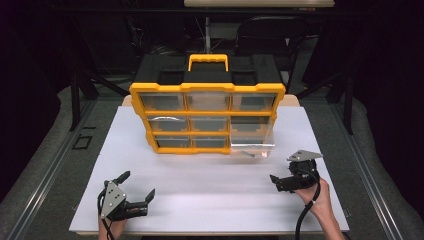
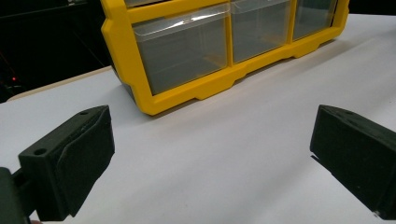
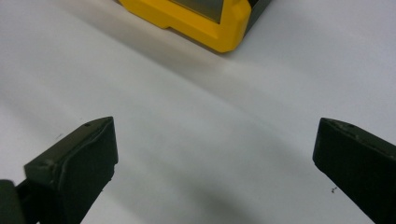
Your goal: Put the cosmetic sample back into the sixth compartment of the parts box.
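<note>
A yellow and black organizer (image 1: 207,112) stands upright on the white counter (image 1: 210,200), toward the far side of it, with a yellow handle (image 1: 208,61) on top. Its front shows three rows of clear drawers inside a yellow frame. The clear drawer (image 1: 252,137) at the lower right of the organizer is drawn out toward the person and hangs tilted downward, its front edge close to the counter.

The left gripper (image 1: 136,183) is in front of the organizer and to the left of it, well apart, near the front edge of the counter. Its jaws are spread wide and they hold nothing. In the left gripper view, the left gripper (image 2: 210,158) looks at the lower left corner of the organizer (image 2: 140,70), with bare white counter between the two jaws.

The right gripper (image 1: 275,180) is in front of the organizer and to the right, nearer to the drawn-out drawer but not touching it. In the right gripper view, the right gripper (image 3: 215,163) has its jaws wide apart and empty, and a yellow corner of the organizer (image 3: 205,28) shows beyond them.
</note>
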Action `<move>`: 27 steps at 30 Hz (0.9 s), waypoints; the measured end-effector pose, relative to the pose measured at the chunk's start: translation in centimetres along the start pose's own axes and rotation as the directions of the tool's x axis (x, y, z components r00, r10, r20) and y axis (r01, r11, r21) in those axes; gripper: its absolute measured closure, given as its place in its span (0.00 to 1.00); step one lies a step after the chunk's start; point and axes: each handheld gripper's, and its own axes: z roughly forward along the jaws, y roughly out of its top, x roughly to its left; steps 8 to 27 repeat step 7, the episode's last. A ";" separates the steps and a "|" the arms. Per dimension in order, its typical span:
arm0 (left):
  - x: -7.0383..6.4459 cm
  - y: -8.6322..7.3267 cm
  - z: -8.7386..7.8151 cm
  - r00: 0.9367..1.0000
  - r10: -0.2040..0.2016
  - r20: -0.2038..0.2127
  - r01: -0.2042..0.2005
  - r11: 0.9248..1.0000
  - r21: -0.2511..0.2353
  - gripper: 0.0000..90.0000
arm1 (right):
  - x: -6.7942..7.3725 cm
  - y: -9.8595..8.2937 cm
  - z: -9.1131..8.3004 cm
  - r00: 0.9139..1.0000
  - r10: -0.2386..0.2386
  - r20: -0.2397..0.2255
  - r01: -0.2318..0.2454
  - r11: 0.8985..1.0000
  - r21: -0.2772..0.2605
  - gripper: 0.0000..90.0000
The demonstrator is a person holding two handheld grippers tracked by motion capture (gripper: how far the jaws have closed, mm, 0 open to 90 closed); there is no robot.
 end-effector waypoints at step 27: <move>-0.1 0.1 0.0 1.000 0.006 0.002 -0.006 1.000 0.002 0.00 | 0.4 -2.4 -0.1 1.000 0.017 -0.008 -0.017 0.999 -0.046 0.00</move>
